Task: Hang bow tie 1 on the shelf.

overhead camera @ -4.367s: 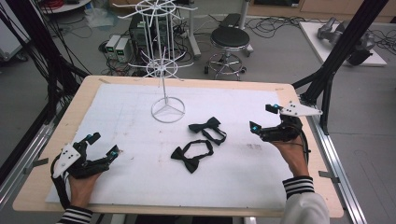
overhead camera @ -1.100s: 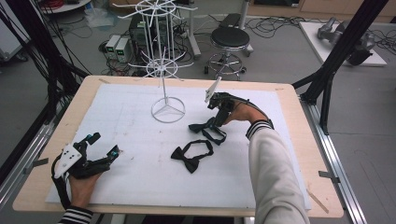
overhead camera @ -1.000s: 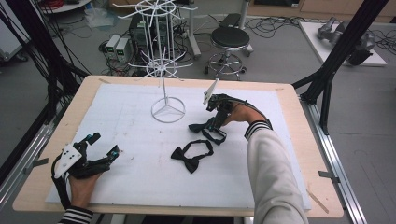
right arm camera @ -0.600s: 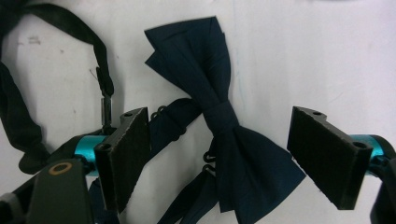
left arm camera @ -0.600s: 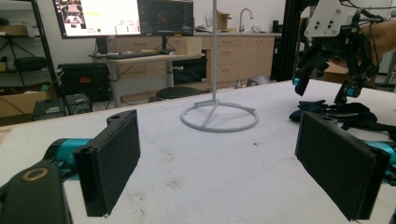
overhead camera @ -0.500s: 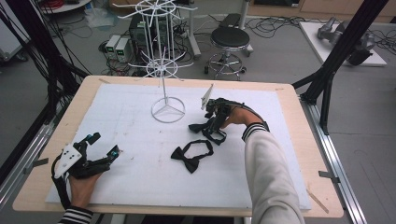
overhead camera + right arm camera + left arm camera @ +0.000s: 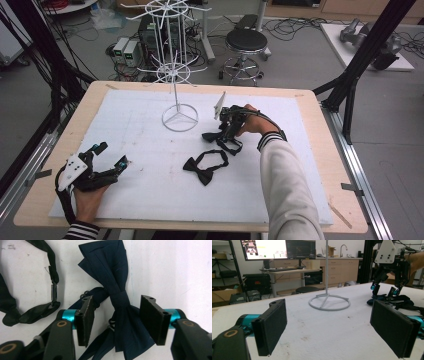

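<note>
Two bow ties [image 7: 206,166] [image 7: 222,138], one white wire stand [image 7: 176,70], two grippers [image 7: 112,160] [image 7: 226,131]

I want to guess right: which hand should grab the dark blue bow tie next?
The right gripper. Its jaws, just closing, stand on either side of the dark blue fabric bow tie at its knot, not yet pressing. The left gripper rests open, far off near the table's edge.

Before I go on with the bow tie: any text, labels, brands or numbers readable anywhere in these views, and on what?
No text can be read in any view.
Monitors behind the table: windows and lines show, too small and blurred to read.
Grey plate on the right gripper: holes only, no lettering.
Bow tie and white stand: no label visible.
</note>
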Demonstrator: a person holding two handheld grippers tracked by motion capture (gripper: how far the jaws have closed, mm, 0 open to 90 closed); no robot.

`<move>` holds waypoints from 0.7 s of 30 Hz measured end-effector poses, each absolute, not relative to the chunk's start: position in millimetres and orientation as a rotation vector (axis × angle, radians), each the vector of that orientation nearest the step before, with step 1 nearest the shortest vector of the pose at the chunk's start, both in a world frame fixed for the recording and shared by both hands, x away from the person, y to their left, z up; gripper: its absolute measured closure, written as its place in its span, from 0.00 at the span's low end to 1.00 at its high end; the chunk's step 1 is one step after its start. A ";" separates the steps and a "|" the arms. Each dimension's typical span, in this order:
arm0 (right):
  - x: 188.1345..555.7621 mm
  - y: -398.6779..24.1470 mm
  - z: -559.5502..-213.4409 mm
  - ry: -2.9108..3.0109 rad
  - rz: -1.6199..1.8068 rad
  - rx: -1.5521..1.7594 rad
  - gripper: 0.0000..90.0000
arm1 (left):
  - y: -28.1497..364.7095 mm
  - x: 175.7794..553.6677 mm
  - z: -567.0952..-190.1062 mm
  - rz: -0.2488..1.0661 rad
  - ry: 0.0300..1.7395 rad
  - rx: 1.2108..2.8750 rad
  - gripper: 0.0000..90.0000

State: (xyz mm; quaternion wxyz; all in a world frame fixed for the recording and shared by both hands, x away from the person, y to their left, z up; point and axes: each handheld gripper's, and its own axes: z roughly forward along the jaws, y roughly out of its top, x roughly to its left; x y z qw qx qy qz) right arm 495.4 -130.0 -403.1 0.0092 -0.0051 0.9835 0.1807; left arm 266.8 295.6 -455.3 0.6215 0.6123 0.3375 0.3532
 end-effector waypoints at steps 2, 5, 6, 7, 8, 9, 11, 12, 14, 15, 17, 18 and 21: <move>495.1 -128.9 -403.2 3.065 0.552 -0.011 0.52 | 295.5 266.8 -455.3 0.812 0.776 1.407 0.16; 494.6 -127.1 -403.8 3.051 0.532 -0.025 0.56 | 295.6 266.8 -455.3 0.812 0.776 1.407 0.16; 494.3 -126.2 -404.0 3.046 0.522 -0.029 0.57 | 295.5 266.8 -455.3 0.812 0.776 1.407 0.16; 494.3 -125.5 -404.6 3.044 0.518 -0.036 0.58 | 295.5 266.8 -455.3 0.812 0.776 1.407 0.16; 494.2 -124.9 -404.6 3.042 0.508 -0.038 0.59 | 295.6 266.8 -455.3 0.812 0.775 1.407 0.16; 494.0 -124.1 -405.7 3.039 0.500 -0.037 0.62 | 295.5 266.8 -455.3 0.812 0.776 1.406 0.16; 494.2 -123.6 -406.3 3.040 0.494 -0.043 0.63 | 295.6 266.8 -455.3 0.812 0.775 1.406 0.16; 494.0 -122.9 -407.1 3.039 0.479 -0.044 0.64 | 295.6 266.8 -455.3 0.812 0.776 1.407 0.16; 493.4 -121.4 -408.7 3.034 0.464 -0.063 0.68 | 295.6 266.8 -455.3 0.811 0.775 1.406 0.16; 492.8 -120.7 -409.2 3.034 0.449 -0.075 0.72 | 295.4 266.8 -455.4 0.810 0.777 1.403 0.16; 491.8 -119.9 -409.3 3.031 0.432 -0.102 0.77 | 295.6 266.9 -455.3 0.813 0.776 1.404 0.16; 491.4 -119.5 -409.0 3.029 0.427 -0.118 0.80 | 295.6 267.0 -455.3 0.813 0.776 1.404 0.16; 489.7 -118.4 -408.6 3.027 0.413 -0.137 0.83 | 295.4 266.9 -455.4 0.811 0.777 1.403 0.16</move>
